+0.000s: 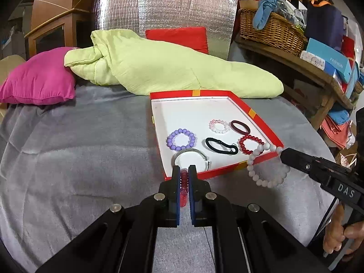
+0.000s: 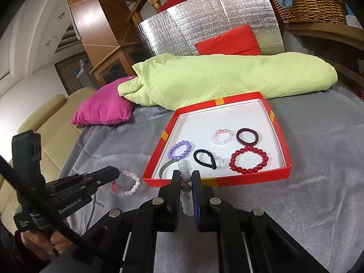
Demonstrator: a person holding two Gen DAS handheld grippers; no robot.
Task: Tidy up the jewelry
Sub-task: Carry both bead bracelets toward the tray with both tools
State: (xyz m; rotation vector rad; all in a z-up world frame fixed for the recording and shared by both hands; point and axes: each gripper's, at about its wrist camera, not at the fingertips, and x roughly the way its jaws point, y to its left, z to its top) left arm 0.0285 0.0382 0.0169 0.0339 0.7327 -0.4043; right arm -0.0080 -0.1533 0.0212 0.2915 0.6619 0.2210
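A red box lid with a white inside lies on the grey bed cover. In it are a purple bead bracelet, a pale pink bead bracelet, a maroon hair tie, a black hair tie, a red bead bracelet and a silver bangle. My left gripper is shut on a pink and red bead bracelet just before the lid's near edge. My right gripper is shut on a white bead bracelet at the lid's near corner.
A light green quilt lies behind the lid, with a magenta pillow to its left and a red cushion against a silver foil panel. A wicker basket and boxes stand on a wooden shelf at right. A beige chair is at left.
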